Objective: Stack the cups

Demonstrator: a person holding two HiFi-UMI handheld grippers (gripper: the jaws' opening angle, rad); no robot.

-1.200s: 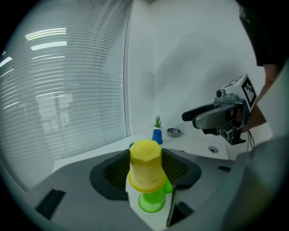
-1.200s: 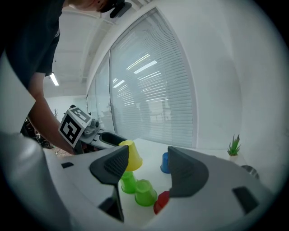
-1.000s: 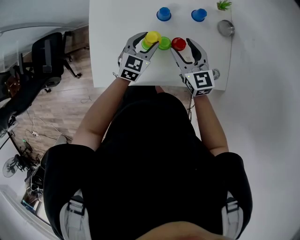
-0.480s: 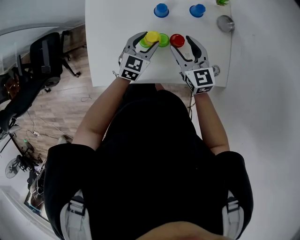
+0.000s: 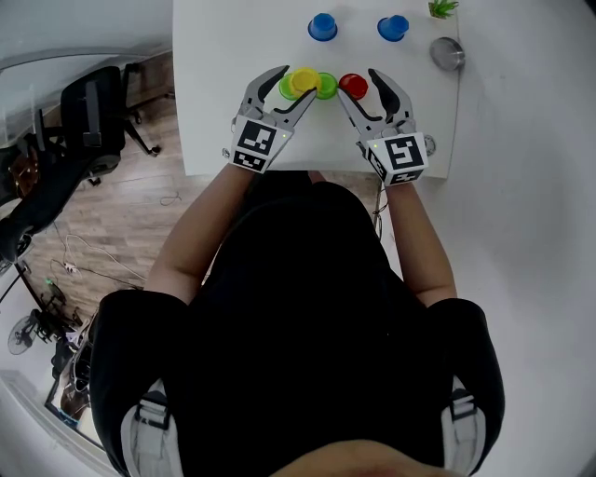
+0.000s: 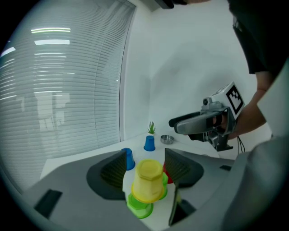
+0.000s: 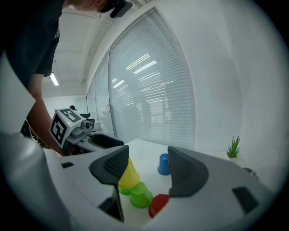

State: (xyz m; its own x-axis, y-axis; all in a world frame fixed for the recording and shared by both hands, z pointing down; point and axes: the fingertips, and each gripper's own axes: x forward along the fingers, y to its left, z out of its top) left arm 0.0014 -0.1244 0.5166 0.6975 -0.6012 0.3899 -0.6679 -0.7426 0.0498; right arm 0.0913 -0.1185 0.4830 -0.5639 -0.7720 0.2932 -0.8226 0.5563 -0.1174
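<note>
A yellow cup (image 5: 303, 81) sits upside down on a green cup (image 6: 139, 209) on the white table (image 5: 223, 93). My left gripper (image 5: 297, 83) is around the yellow cup (image 6: 147, 180). Its jaws are opening, and a strip of table shows between one pad and the cup. A second green cup (image 5: 326, 86) stands just to the right, then a red cup (image 5: 353, 87). My right gripper (image 5: 358, 84) hovers open over the red cup (image 7: 158, 205), which lies low between its jaws without touching the pads (image 7: 115, 166).
Two blue cups (image 5: 323, 26) (image 5: 393, 27) stand upside down at the back of the table. A small green plant (image 5: 444, 8) and a round metal dish (image 5: 448, 53) are at the back right. An office chair (image 5: 88, 102) stands on the floor to the left.
The left gripper's jaws have spread apart from the yellow cup. The cups and the right gripper have stayed where they were.
</note>
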